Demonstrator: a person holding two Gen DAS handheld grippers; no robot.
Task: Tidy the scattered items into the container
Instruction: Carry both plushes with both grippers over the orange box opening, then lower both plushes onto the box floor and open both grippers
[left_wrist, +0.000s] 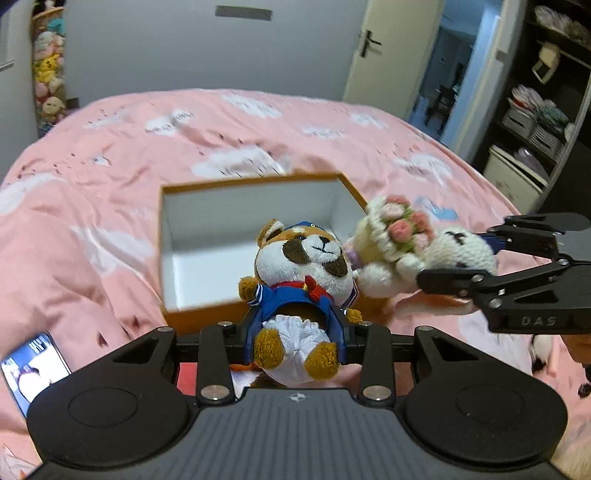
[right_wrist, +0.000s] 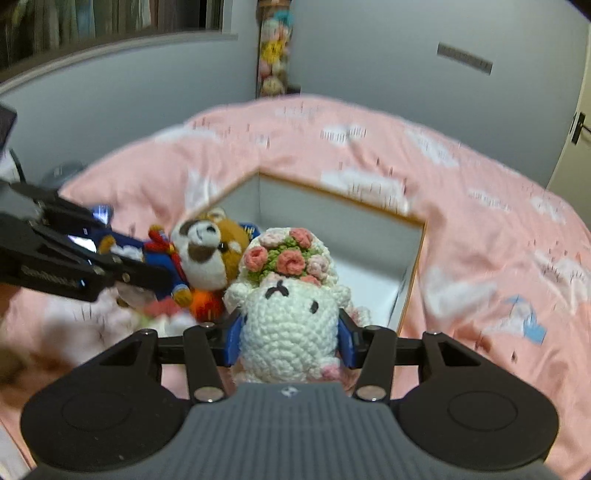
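Left wrist view shows, closest to the camera, the left gripper (left_wrist: 297, 341) with its two blue pads pressed on the lower body of a plush raccoon (left_wrist: 303, 291). This toy wears a blue sailor jacket with a red bow and white frilly shorts, and its brown feet hang toward the camera. The raccoon is held up in the air in front of the near wall of the orange box (left_wrist: 207, 317). At the right side of the same view, the right gripper (left_wrist: 476, 258) comes in from the edge and is clamped on a white crochet doll (left_wrist: 424, 251), which touches the raccoon's head. At the lower left, a phone (left_wrist: 33, 365) with a lit screen lies on the pink bedcover (left_wrist: 92, 177).

Right wrist view shows the same doll (right_wrist: 288, 325) between the blue pads of the right gripper (right_wrist: 290, 341), which squeeze its sides. It has a crown of pink and green crochet flowers. Just to the left of it is the raccoon (right_wrist: 207, 258), held by the left gripper (right_wrist: 122, 266). Behind both toys the box (right_wrist: 410, 288) stands open on the bedcover (right_wrist: 480, 221); its inside is white and nothing shows on the part of the floor that I can see. Farther back are a grey wall and a tall column of soft toys (right_wrist: 273, 55) in the corner.
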